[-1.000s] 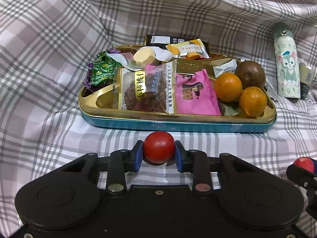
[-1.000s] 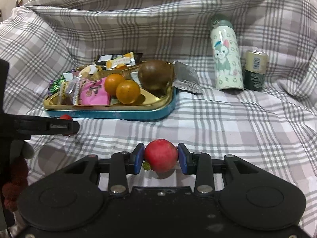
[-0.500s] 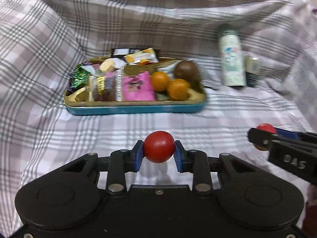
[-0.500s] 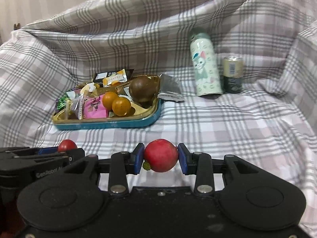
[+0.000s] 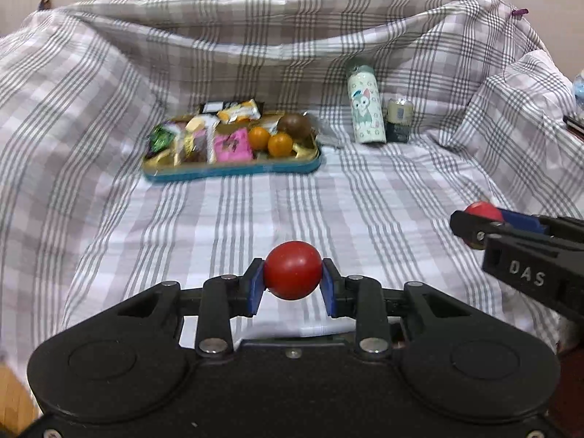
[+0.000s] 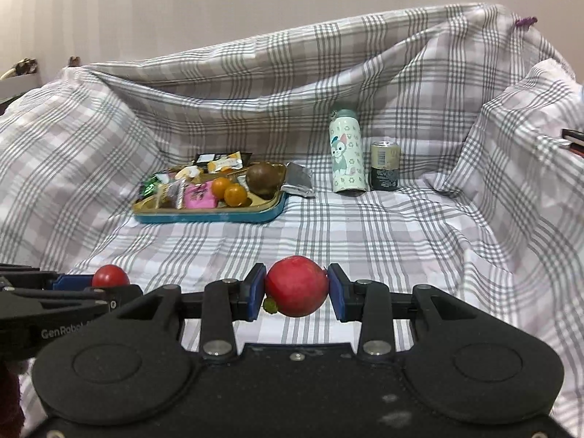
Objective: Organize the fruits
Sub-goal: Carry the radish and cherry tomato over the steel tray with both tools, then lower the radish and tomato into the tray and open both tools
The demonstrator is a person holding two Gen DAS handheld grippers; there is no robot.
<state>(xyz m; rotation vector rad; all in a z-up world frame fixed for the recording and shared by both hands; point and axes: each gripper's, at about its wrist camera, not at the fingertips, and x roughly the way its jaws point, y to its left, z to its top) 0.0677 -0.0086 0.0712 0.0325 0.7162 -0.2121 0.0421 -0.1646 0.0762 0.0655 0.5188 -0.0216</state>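
Fruits sit in both tools: small red tomato (image 5: 292, 270) pinched between blue pads of left gripper (image 5: 292, 284), touching both pads, held clear above the plaid cloth (image 5: 328, 200). Right gripper (image 6: 296, 290) narrowed onto a bigger red round fruit (image 6: 296, 285) with a small green nub at its lower left, both pads against its sides, also off the cloth. In the right wrist view the left gripper shows at the left edge with the tomato at its tip; in the left wrist view the right one shows at the right edge, red fruit only partly seen. Both held fruits well apart from the teal tray (image 6: 208, 216) farther back on the cloth. Tray holds two orange fruits (image 6: 230, 191) touching each other, a brown round fruit (image 6: 263, 179) just behind them at the right end, and wrapped snacks (image 6: 182, 191) filling the left and middle. Silver wrapper (image 6: 299, 184) lies just beside the tray's right end. Cartoon-print bottle (image 6: 346, 151) upright to the right of the tray, dark can (image 6: 385, 166) just beside it. Left wrist view is slightly blurred around the tray.
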